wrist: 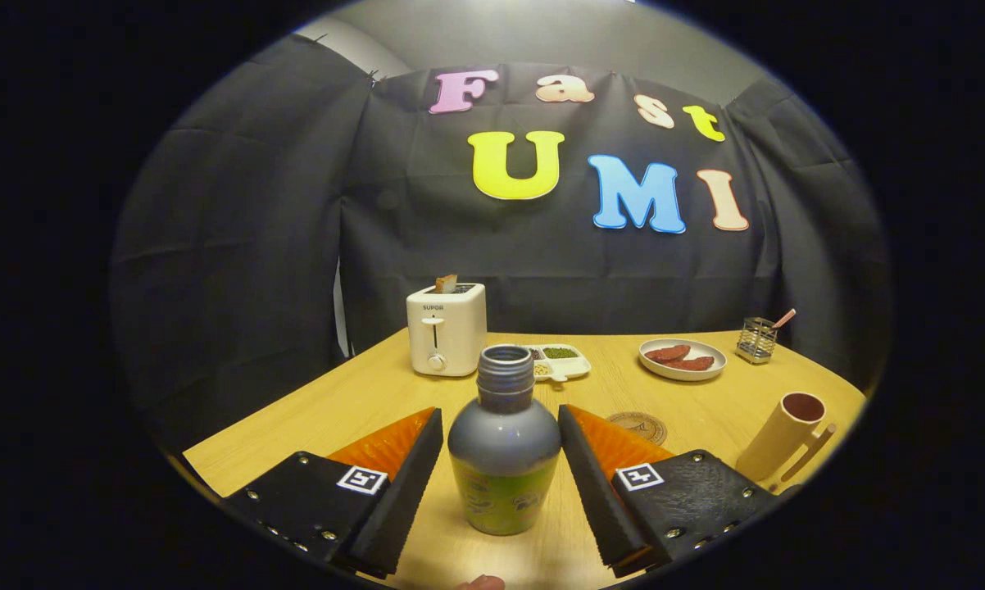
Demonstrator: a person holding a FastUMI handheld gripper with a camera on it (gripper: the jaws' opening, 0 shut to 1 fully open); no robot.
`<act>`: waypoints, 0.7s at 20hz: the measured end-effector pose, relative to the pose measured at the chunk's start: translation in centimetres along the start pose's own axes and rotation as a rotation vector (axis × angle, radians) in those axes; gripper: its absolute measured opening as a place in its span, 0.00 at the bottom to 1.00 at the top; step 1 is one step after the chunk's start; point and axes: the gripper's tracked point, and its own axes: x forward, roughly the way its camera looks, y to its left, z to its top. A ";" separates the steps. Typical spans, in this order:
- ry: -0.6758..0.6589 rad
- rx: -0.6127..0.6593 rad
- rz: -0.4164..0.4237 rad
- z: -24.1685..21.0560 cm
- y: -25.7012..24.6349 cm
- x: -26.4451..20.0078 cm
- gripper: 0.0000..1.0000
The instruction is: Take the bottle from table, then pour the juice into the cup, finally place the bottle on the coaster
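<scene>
An uncapped bottle [504, 442] of dark juice with a green label stands upright on the wooden table [361, 401], between my gripper's [501, 422] two fingers. The fingers flank its shoulder closely, and small gaps show on both sides, so the gripper is open around it. A tall cream cup [783, 436] with a handle stands to the right, beyond the right finger, and looks dark inside. A round brown coaster [640, 426] lies flat just past the right finger, between bottle and cup.
A white toaster [446, 329] with a slice of bread stands at the back left. Behind the bottle lies a divided white tray [560, 361] of grains. A plate of sausages [682, 359] and a wire holder [756, 339] sit back right.
</scene>
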 end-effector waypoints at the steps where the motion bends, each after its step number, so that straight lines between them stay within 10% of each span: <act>1: 0.018 0.002 -0.005 -0.7 0.0 0.2 0.86; 14: 0.129 0.007 -0.025 -5.8 0.3 1.2 0.87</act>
